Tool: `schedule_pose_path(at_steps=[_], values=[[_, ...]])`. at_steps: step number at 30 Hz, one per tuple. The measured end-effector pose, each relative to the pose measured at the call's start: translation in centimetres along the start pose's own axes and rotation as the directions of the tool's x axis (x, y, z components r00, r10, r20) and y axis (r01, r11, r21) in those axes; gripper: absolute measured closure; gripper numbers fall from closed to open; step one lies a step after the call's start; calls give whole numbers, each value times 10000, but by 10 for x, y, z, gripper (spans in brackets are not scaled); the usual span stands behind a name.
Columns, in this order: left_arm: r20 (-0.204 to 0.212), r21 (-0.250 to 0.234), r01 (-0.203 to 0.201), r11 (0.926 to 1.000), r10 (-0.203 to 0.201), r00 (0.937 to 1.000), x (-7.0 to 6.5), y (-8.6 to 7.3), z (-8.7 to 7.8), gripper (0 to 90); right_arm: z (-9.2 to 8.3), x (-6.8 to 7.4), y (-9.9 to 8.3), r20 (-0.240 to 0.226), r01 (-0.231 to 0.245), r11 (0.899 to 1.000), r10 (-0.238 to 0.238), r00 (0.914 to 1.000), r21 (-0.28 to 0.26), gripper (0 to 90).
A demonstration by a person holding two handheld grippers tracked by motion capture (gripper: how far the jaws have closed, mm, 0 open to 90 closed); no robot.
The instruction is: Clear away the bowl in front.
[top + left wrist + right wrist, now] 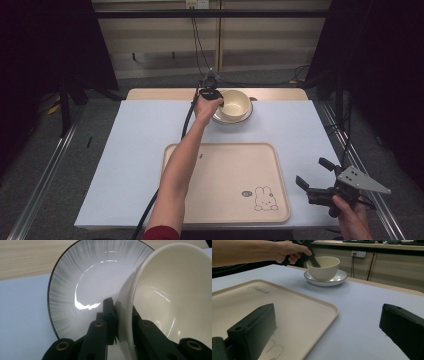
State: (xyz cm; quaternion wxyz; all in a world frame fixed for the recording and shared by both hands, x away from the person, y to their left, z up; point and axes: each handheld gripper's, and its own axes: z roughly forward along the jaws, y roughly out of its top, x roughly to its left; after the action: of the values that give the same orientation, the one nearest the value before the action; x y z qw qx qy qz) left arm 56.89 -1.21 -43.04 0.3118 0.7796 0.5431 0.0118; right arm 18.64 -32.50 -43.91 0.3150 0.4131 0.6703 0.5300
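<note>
Cream bowl [235, 104] seated on dark-rimmed plate [248, 116] at far edge of blue mat [125, 150], beyond tray [220, 170]. Bowl rim pinched by left gripper [218, 101]: jaws closed on wall, one inside, one outside; tips hidden by bowl in left gripper view. Bowl's far side cut off there. Right gripper [312, 176] held spread wide, nothing touched, near tray's rt corner; body partly hidden by hand [350, 212].

Dim surroundings, sharp frames, perhaps overhead glare.
</note>
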Motion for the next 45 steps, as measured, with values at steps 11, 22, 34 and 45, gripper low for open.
schedule_pose_path(at_steps=[11, 22, 34, 45], values=[[253, -186, -22, 9998, 27, 9997, 2, -2, -13, 839, 0, 0, 0, 94, 42, 10000, -42, 9999, 22, 4], [624, -520, 15, 9986, 18, 9981, 4, -7, -31, 839, 1, 1, -1, 94, 140, 9999, -140, 9999, 33, 4], [870, -637, -413, 9971, 468, 9951, 1, -13, -44, 838, 1, 1, -1, 144, 152, 9999, -152, 9998, 19, 4], [1135, -721, -801, 9942, 880, 9896, -4, -23, -58, 838, 1, 2, -1, 175, 190, 9998, -190, 9997, -26, 4]])
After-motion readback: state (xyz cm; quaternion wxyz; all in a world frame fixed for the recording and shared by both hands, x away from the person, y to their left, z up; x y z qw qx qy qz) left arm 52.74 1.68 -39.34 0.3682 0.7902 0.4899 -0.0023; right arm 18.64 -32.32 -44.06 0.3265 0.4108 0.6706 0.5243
